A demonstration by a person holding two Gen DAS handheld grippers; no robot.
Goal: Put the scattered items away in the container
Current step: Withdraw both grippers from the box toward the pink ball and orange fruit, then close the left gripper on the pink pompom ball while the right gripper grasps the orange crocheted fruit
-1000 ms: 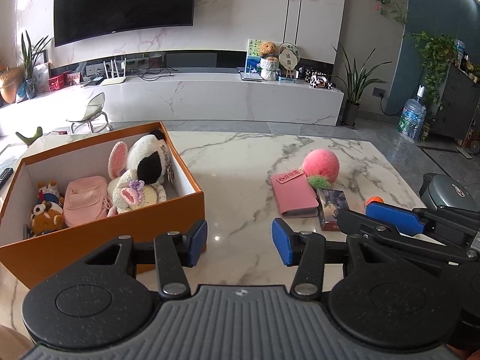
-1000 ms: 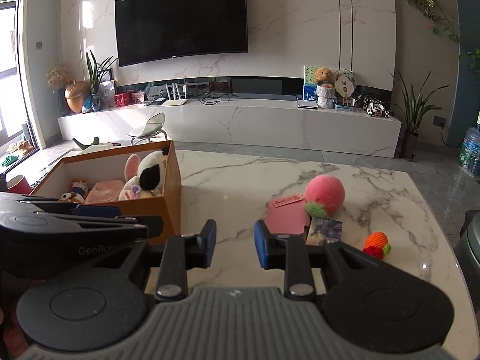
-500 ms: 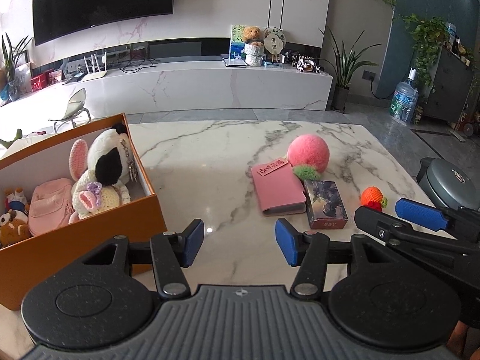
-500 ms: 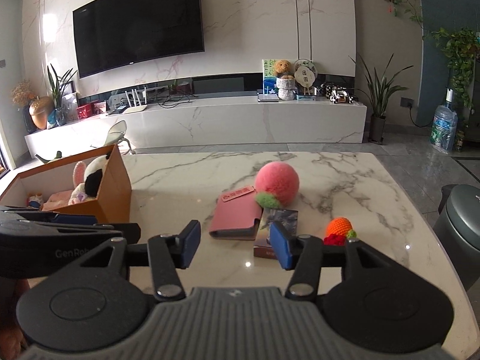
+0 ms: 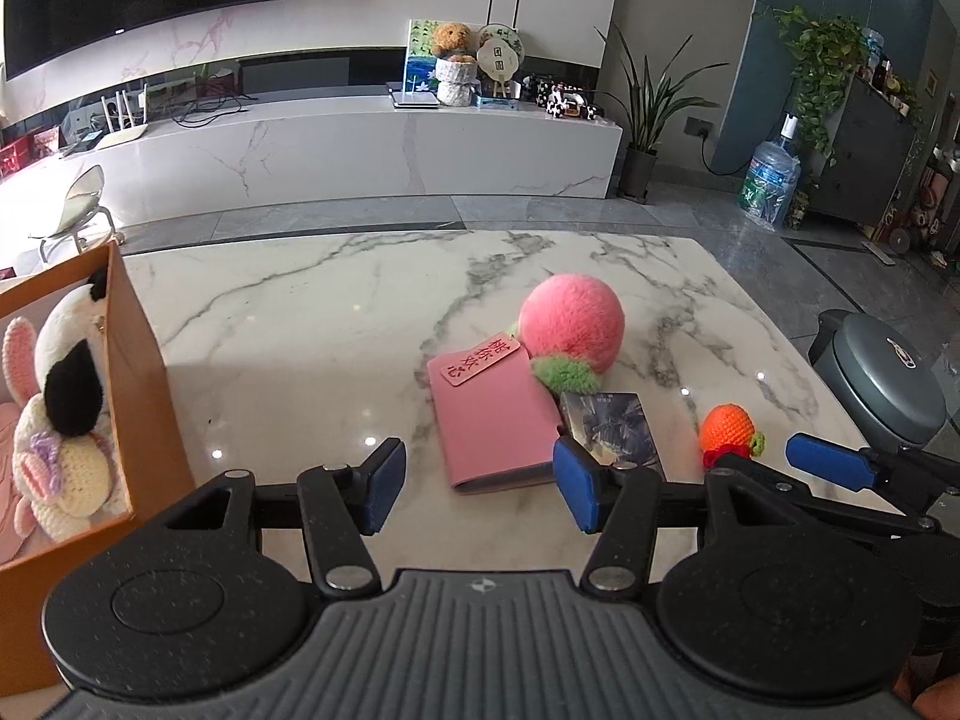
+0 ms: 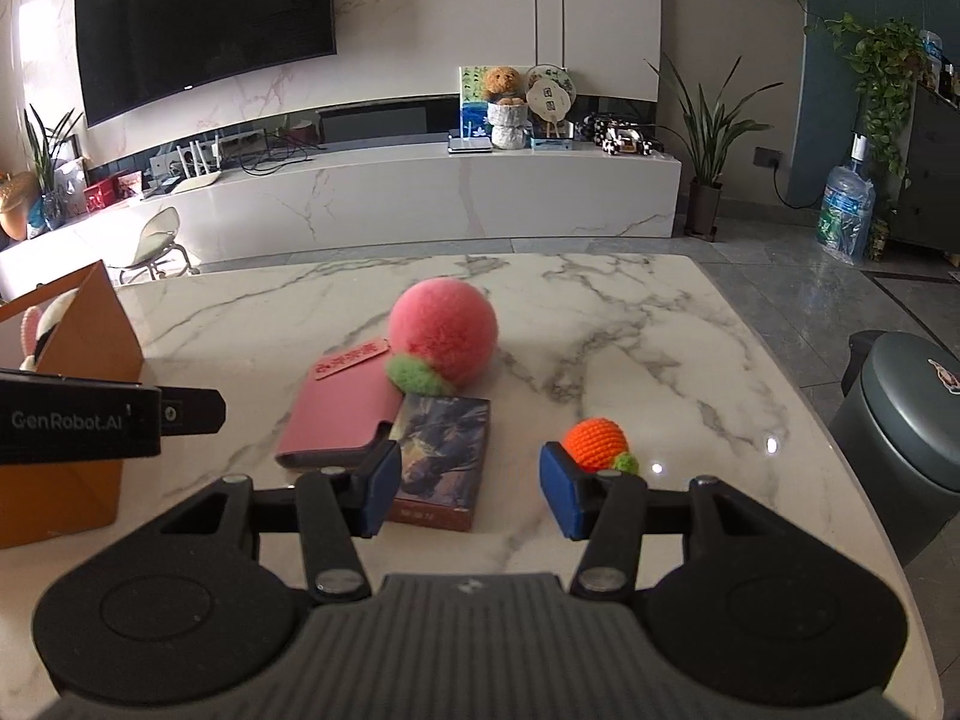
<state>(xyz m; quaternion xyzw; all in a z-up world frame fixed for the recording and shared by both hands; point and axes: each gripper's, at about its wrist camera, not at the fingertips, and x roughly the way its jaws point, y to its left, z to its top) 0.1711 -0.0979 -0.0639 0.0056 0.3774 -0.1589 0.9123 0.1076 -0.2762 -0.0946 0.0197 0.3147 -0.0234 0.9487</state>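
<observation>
On the marble table (image 5: 312, 324) lie a pink wallet (image 5: 489, 420) (image 6: 345, 414), a pink plush peach (image 5: 570, 330) (image 6: 443, 339), a dark card box (image 5: 615, 426) (image 6: 443, 456) and a small orange crochet fruit (image 5: 727, 429) (image 6: 597, 437). The orange cardboard box (image 5: 147, 384) (image 6: 90, 324) stands at the left with plush toys (image 5: 66, 384) inside. My left gripper (image 5: 477, 492) is open and empty, just in front of the wallet. My right gripper (image 6: 468, 492) is open and empty, above the near end of the card box, with the crochet fruit by its right finger.
A grey bin (image 6: 906, 438) stands off the table's right edge. A white TV console (image 6: 420, 192) with ornaments, potted plants (image 6: 708, 138) and a water bottle (image 6: 846, 213) are beyond the table's far edge.
Both grippers have swung right, away from the orange box and toward the scattered items, and both jaws have opened wider. The items now sit closer and more central in both views.
</observation>
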